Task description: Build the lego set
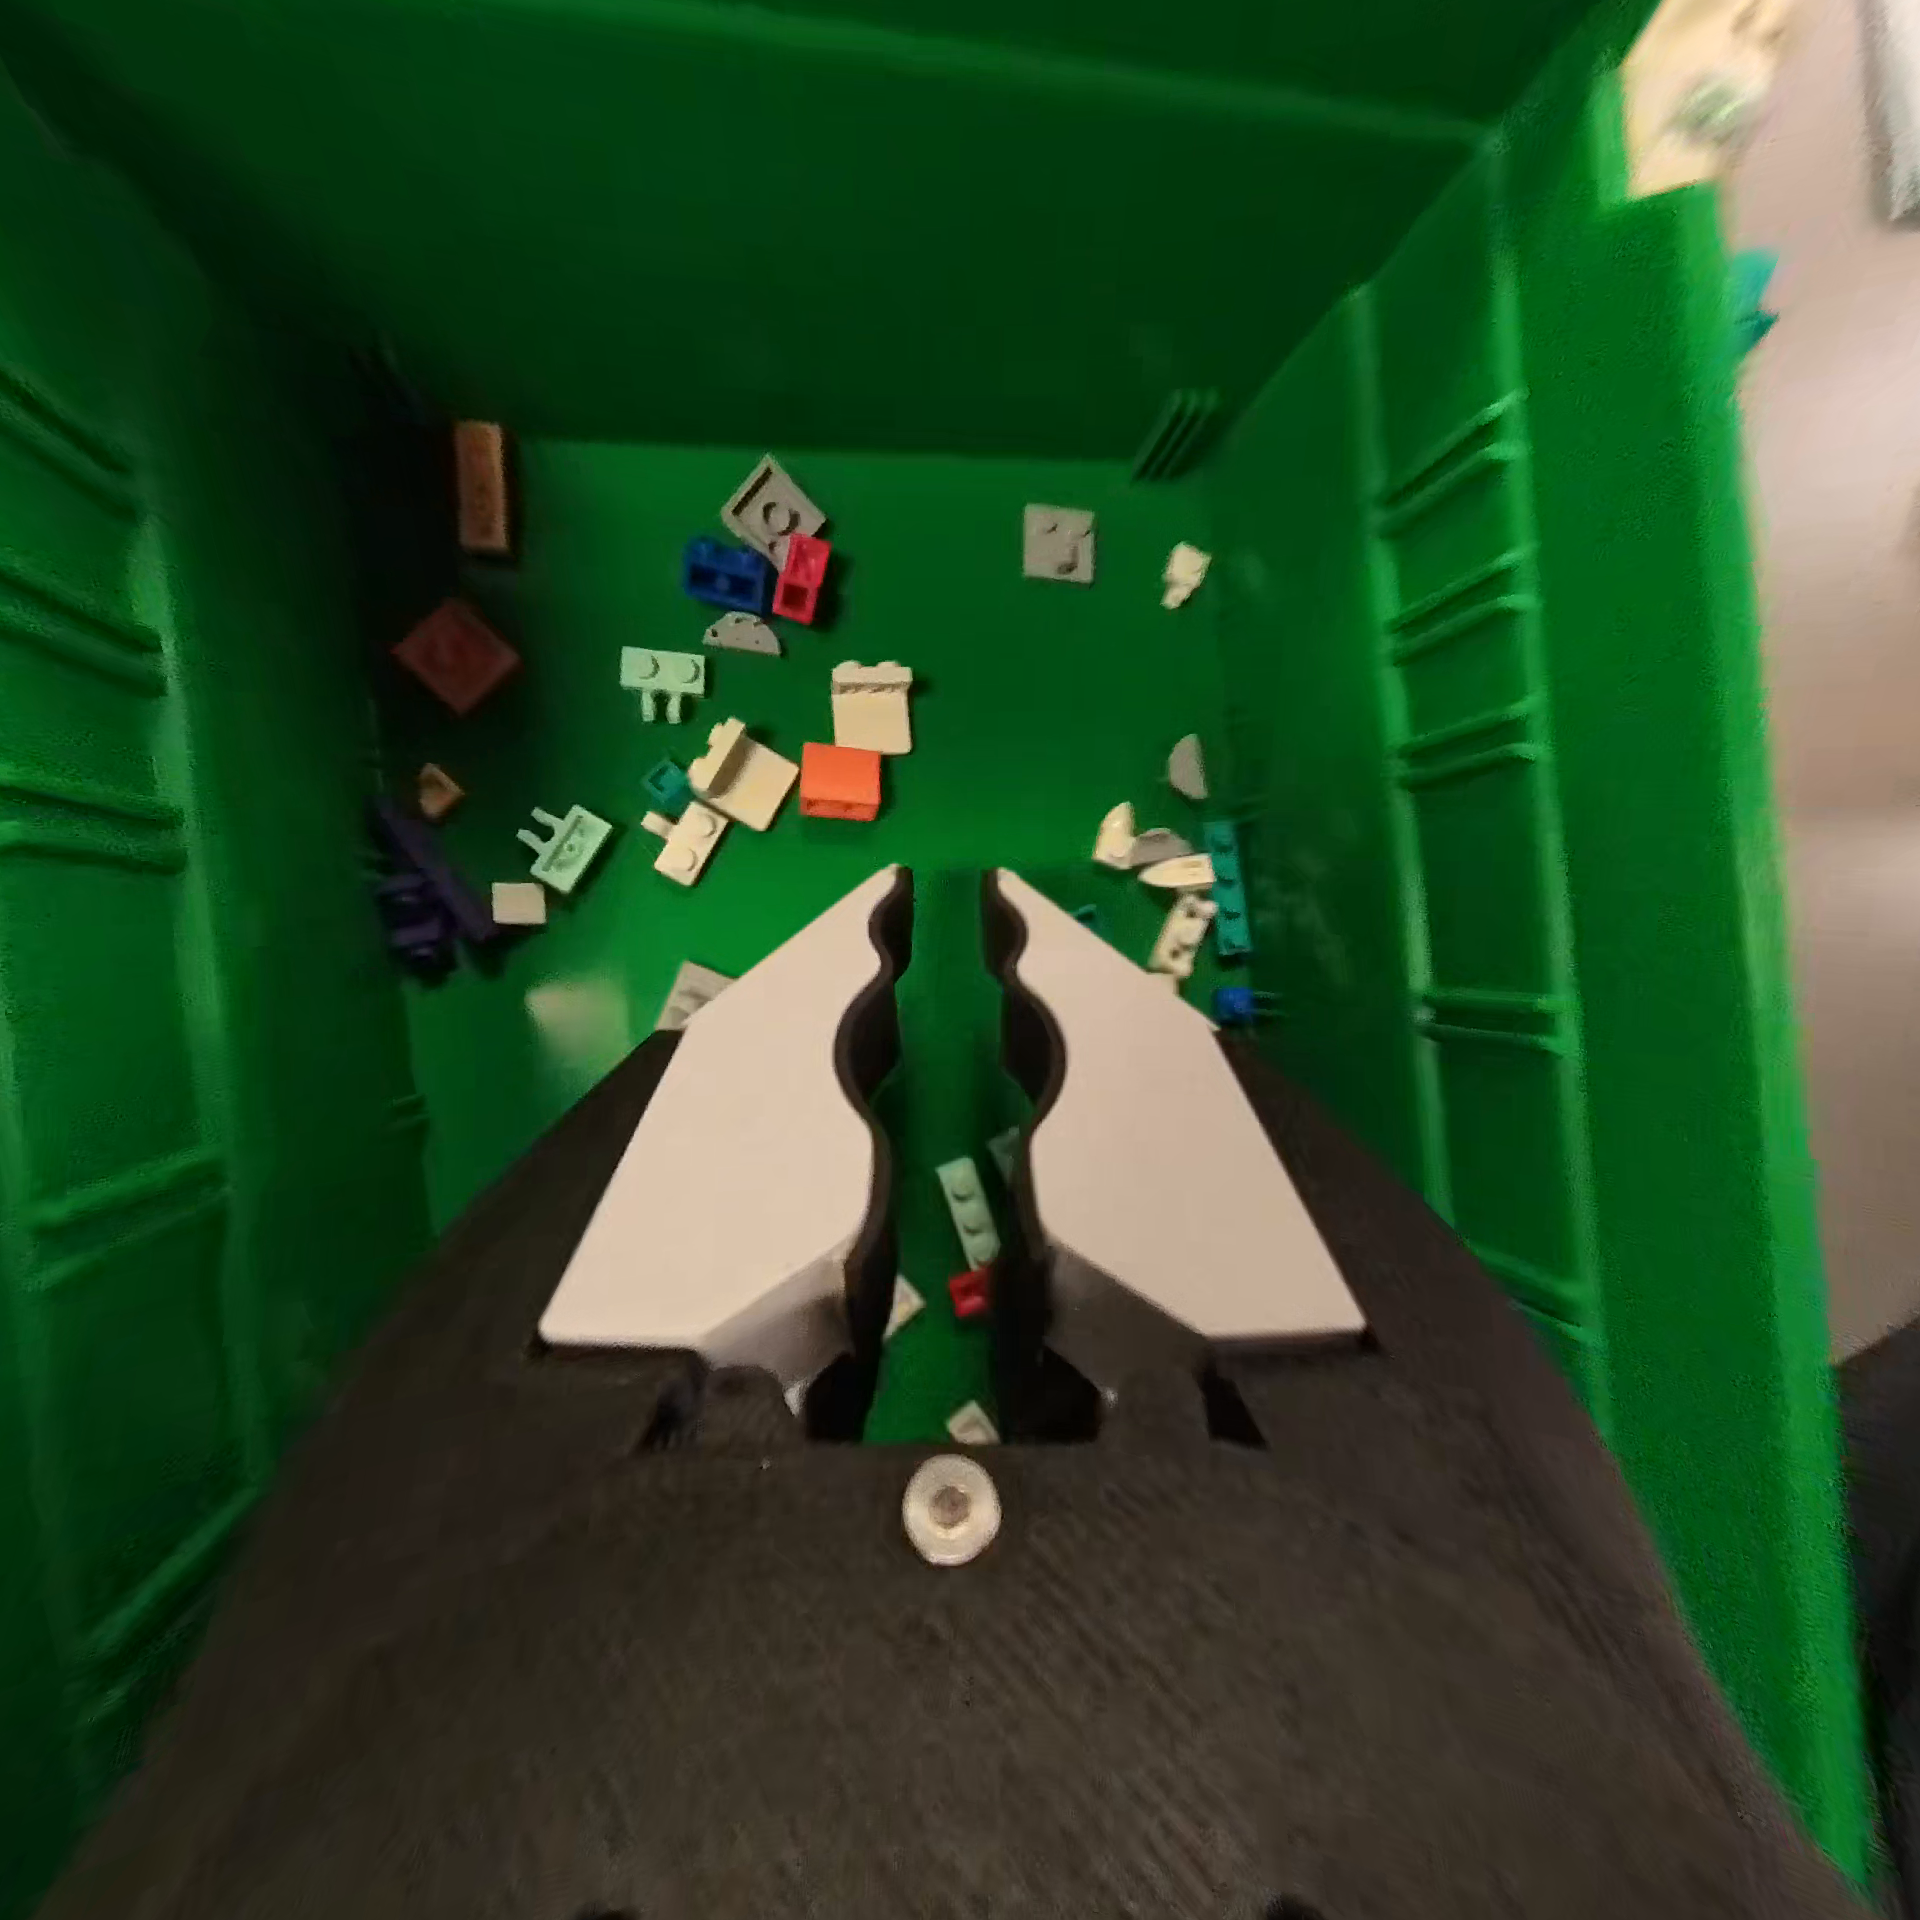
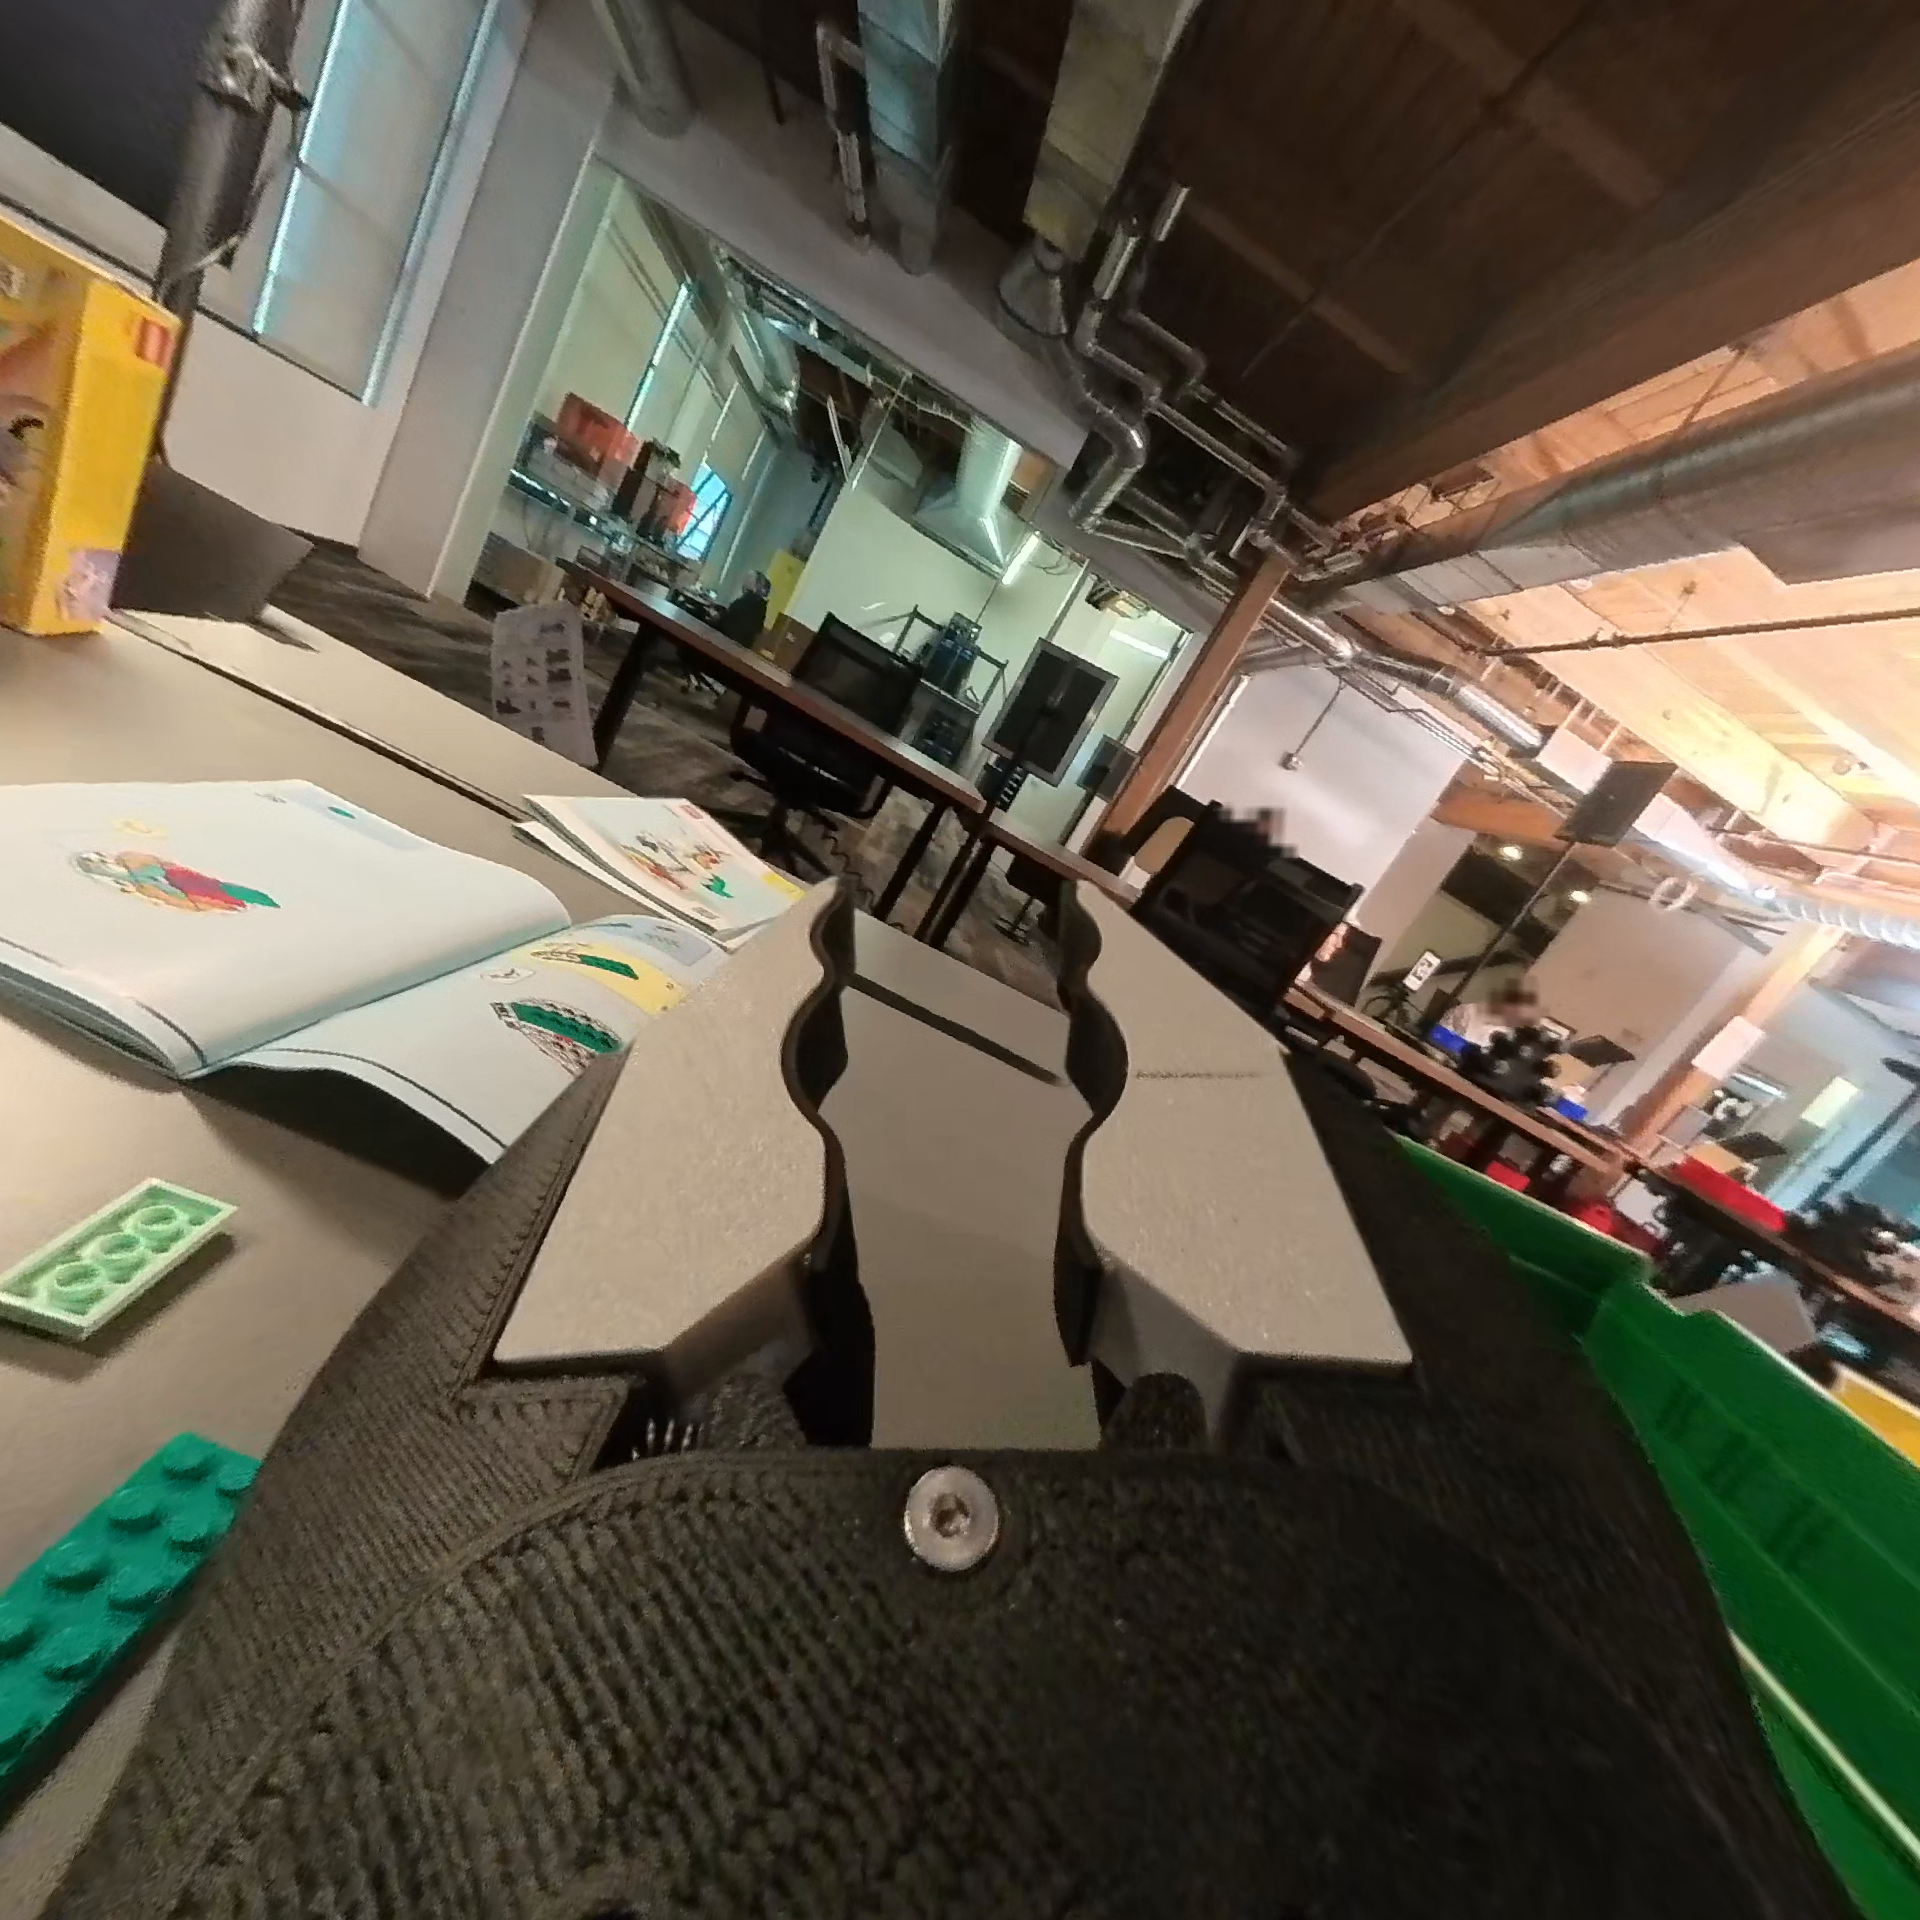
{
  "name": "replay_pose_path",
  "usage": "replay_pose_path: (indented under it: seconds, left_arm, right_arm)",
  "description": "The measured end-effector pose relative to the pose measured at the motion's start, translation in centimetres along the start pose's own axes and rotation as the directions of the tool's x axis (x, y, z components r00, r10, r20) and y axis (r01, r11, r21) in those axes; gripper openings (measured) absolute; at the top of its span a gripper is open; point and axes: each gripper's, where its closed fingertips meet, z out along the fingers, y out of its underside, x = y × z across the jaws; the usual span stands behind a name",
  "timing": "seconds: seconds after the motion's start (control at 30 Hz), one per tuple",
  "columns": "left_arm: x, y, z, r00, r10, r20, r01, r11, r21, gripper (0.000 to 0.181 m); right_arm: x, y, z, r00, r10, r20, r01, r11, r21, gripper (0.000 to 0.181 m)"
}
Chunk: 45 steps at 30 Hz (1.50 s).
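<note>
Left tongs [image 1: 948,883] point down into the green bin [image 1: 1455,727], jaws a narrow gap apart and holding nothing; the tips hang above bare bin floor. Loose lego pieces lie scattered over that floor. Taking the orange brick [image 1: 840,779] as landmark: a cream hinged piece [image 1: 873,707] touches its far side, a cream plate cluster [image 1: 727,790] lies just beside it on the left, a blue brick [image 1: 724,574] and a red brick [image 1: 801,577] sit together farther beyond, and a grey plate [image 1: 1058,542] lies well apart to the far right. A mint strip [image 1: 968,1205] shows between the jaws, nearer the camera than the tips.

Right tongs [image 2: 951,914] rest over the desk [image 2: 312,1122], jaws clearly apart and empty. An open instruction booklet [image 2: 260,914], a light green plate [image 2: 114,1252] and a dark green plate [image 2: 94,1558] lie on the desk to their left.

The step in hand appears to be picking a piece from the bin. To do it well, choose a piece standing clear of its neighbours, such as the orange brick; widen the jaws first, line them across its flat sides, descend straight, and close gently so that the touching cream piece is not dragged along.
</note>
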Motion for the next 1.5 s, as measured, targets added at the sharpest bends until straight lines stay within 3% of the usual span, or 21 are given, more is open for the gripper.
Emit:
replay_pose_path:
  seconds: [0.13, 0.27, 0.37, 0.47, 0.57, 0.67, 0.77, 0.83, 0.87, 0.93, 1.03, 1.1, 1.17, 1.3, 1.5]
  left_arm:
    - [-1.5, 0.7, 1.7, 0.998, 0.024, 0.05, -0.02, 0.997, -0.075, 0.027]
    - [-1.9, -0.1, 2.3, 0.998, 0.014, 0.057, -0.011, 0.999, -0.046, 0.042]
    - [-2.4, -0.5, 2.6, 0.994, 0.057, 0.094, -0.053, 0.998, -0.041, 0.037]
    - [-2.2, -0.5, 2.8, 0.99, 0.097, 0.098, -0.093, 0.995, -0.043, 0.016]
    - [-2.0, -0.4, 2.7, 0.983, 0.159, 0.096, -0.156, 0.987, -0.04, 0.015]
    - [-1.4, -2.1, 0.8, 0.958, 0.236, 0.166, -0.253, 0.963, 0.091, 0.015]
    - [1.5, -5.6, -4.6, 0.885, 0.363, 0.293, -0.447, 0.838, 0.313, 0.015]
    - [6.3, -7.3, -8.1, 0.842, 0.464, 0.274, -0.539, 0.71, 0.454, 0.015]
    - [9.0, -7.9, -9.6, 0.821, 0.514, 0.248, -0.561, 0.647, 0.517, 0.015]
    - [14.0, -8.7, -12.1, 0.757, 0.602, 0.252, -0.61, 0.515, 0.602, 0.014]
    - [19.7, -9.1, -13.4, 0.612, 0.699, 0.37, -0.734, 0.328, 0.594, 0.015]
    - [22.5, -9.1, -13.3, 0.516, 0.73, 0.449, -0.802, 0.227, 0.553, 0.015]
    - [24.8, -8.7, -13.0, 0.447, 0.753, 0.483, -0.835, 0.158, 0.527, 0.015]
    - [26.5, -8.4, -12.8, 0.36, 0.764, 0.536, -0.876, 0.078, 0.477, 0.015]
    - [27.4, -7.8, -11.7, 0.241, 0.776, 0.582, -0.92, -0.008, 0.392, 0.015]
  right_arm:
    - [-0.3, -0.1, 0.0, 0.998, -0.059, -0.003, 0.059, 0.998, -0.009, 0.037]
    - [-0.4, 0.2, 0.2, 0.997, -0.072, -0.003, 0.072, 0.997, -0.024, 0.038]
    - [-0.4, 0.5, 0.3, 0.997, -0.074, 0.002, 0.074, 0.997, -0.037, 0.037]
    - [-0.6, 0.4, 0.3, 0.997, -0.078, 0.008, 0.079, 0.996, -0.035, 0.037]
    - [-0.8, 0.2, 0.4, 0.996, -0.086, 0.02, 0.087, 0.996, -0.023, 0.038]
    - [-1.9, -1.6, 0.6, 0.99, -0.114, 0.083, 0.113, 0.993, 0.014, 0.038]
    - [-6.1, -8.0, 0.4, 0.957, -0.063, 0.284, 0.031, 0.993, 0.115, 0.037]
    - [-10.6, -13.3, 0.0, 0.855, 0.108, 0.507, -0.182, 0.978, 0.099, 0.028]
    - [-13.4, -16.1, -0.7, 0.732, 0.23, 0.641, -0.319, 0.947, 0.024, 0.016]
    - [-18.1, -22.1, -2.4, 0.365, 0.426, 0.828, -0.532, 0.825, -0.19, 0.009]
    - [-23.0, -28.1, -4.2, -0.13, 0.575, 0.808, -0.55, 0.636, -0.541, 0.009]
    - [-25.1, -30.5, -5.8, -0.317, 0.552, 0.771, -0.484, 0.605, -0.632, 0.009]
    - [-26.8, -31.3, -7.2, -0.402, 0.539, 0.74, -0.401, 0.623, -0.672, 0.006]
    - [-27.6, -31.3, -7.9, -0.447, 0.542, 0.712, -0.36, 0.62, -0.698, 0.005]
    - [-27.0, -30.7, -8.0, -0.418, 0.539, 0.732, -0.371, 0.634, -0.678, 0.008]
